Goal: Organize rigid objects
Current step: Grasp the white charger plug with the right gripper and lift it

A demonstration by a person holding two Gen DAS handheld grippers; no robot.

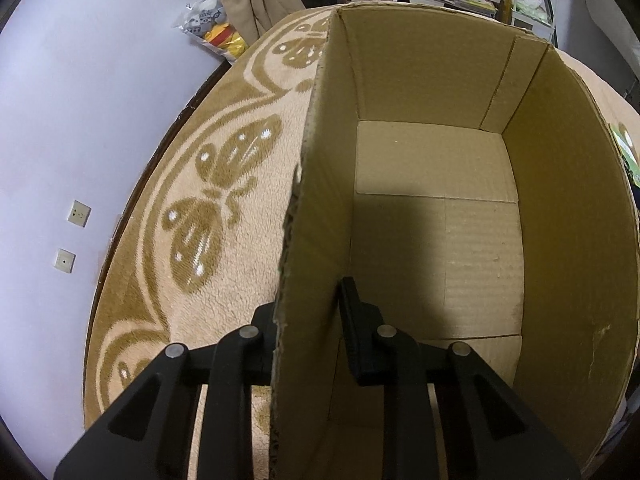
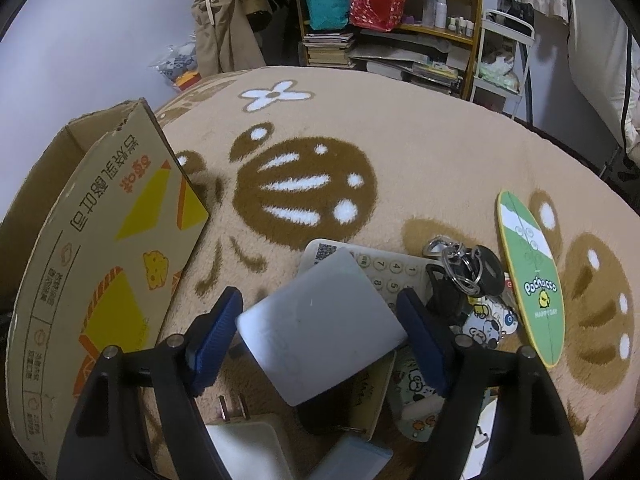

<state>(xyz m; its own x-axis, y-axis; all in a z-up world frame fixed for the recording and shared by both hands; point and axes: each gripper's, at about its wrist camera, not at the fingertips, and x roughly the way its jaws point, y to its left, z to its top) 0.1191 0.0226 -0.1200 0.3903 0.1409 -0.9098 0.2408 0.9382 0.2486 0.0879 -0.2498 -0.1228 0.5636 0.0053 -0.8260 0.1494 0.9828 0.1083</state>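
left tool (image 1: 308, 320) pinching cardboard box (image 1: 316, 200) wall | right tool (image 2: 320, 320) spread around grey slab (image 2: 320, 328), touching both pads

1. Both views dim, warm indoor light, mild grain.
2. Heavy fisheye: edges bow, black vignette in corners.
3. Left wrist view: dark shadow across cardboard box (image 1: 440, 240) floor; far wall lit brighter.
4. Right wrist view: soft shadows under clutter on rug (image 2: 400, 140); pale card (image 2: 320, 320) slightly washed.
5. Focus acceptable, background shelves soft.
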